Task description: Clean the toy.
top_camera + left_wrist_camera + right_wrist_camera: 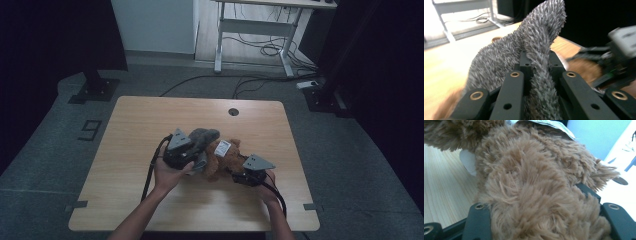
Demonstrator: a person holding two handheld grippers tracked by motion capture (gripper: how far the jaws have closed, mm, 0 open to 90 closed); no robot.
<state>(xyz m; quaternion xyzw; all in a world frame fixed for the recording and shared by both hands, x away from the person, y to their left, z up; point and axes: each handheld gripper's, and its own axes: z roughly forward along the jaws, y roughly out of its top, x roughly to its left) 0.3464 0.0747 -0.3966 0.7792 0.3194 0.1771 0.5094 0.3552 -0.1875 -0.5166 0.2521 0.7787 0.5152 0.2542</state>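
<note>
Fur everywhere here: a spiky grey plush (534, 50) and a shaggy brown plush toy (222, 159) sit touching mid-desk (140, 125) on pale wood grain. The left hand-held gripper (192, 159) is clamped tight on a narrow grey limb, clear in its own view. The right hand-held gripper (239, 175) has thick brown fur bulging between its jaws, gripping it. The high view adds a white tag (223, 146) on the brown one.

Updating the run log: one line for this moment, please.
left hand-held gripper: shut on grey plush | right hand-held gripper: around brown plush | table: under both
</note>
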